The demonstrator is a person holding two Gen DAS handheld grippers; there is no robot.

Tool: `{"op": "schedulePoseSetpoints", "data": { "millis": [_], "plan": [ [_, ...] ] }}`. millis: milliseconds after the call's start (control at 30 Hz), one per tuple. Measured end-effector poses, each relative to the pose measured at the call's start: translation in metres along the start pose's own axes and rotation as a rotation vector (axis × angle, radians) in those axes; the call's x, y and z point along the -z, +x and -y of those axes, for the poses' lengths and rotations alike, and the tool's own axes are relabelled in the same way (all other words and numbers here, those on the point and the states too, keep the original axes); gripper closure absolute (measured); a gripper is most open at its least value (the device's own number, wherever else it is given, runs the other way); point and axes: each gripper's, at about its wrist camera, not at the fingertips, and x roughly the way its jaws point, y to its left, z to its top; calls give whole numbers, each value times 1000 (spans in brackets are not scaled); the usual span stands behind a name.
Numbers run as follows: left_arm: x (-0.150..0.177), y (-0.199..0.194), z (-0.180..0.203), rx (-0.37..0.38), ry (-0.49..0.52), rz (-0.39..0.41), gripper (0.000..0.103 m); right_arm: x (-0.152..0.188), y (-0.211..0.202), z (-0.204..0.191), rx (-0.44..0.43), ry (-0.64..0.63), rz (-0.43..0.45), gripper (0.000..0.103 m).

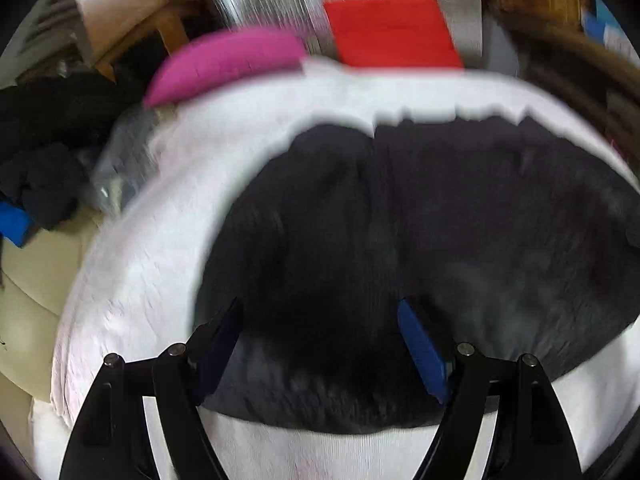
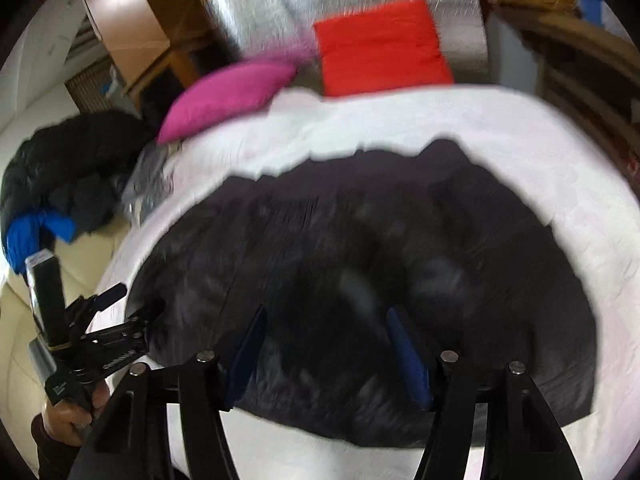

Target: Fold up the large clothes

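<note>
A large black garment point(image 1: 440, 208) lies spread flat on a white sheet point(image 1: 160, 240) covering a bed. In the left wrist view my left gripper point(image 1: 320, 312) hovers over the garment's near edge, jaws wide apart, with nothing pinched between its blue pads point(image 1: 422, 356). From the right wrist view the same garment point(image 2: 360, 240) fills the middle of the sheet point(image 2: 520, 140). My right gripper point(image 2: 326, 316) stands open above its near edge with nothing gripped. The left gripper point(image 2: 136, 304) shows at the garment's left corner, held by a hand point(image 2: 68, 416). Both views are blurred.
A pink cushion point(image 1: 224, 60) and a red cushion point(image 1: 392, 28) lie at the far end of the bed. A heap of dark clothes point(image 2: 72, 168) with a blue piece point(image 2: 28, 232) sits at the left beside a grey folded item point(image 2: 148, 184). Wooden furniture point(image 2: 580, 64) lines the right side.
</note>
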Motion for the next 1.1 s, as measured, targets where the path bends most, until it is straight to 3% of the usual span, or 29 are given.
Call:
{"op": "schedulePoseSetpoints", "data": {
  "millis": [67,133,233,400,500,600,667,767,967,1100],
  "plan": [
    [3,6,1,-11,20,5,21,11,32,-1,20,6,-123,37],
    [0,3,0,-6,35,13,21,16,47,-2,64,-24,-167,37],
    [-6,-4,-10,17,5,48,21,5,34,0,10,-3,-132,37],
    [-24,-9,-24,23,-57,110,21,-21,13,8,-46,56,35,37],
    [-33,6,-17,-1,-55,79,21,-29,31,7,-64,95,24,37],
    [-35,31,-9,-36,-43,-8,21,-38,65,6,10,70,-24,37],
    [-35,33,-5,-52,-37,0,21,-37,85,8,32,81,-77,37],
    [-33,24,-3,-39,-20,23,21,-39,72,7,25,82,-62,37],
    [-18,-8,-7,76,-65,68,21,-21,29,12,-26,71,-36,37],
    [-10,-22,1,112,-41,111,21,-4,11,19,-109,112,-45,37]
  ]
}}
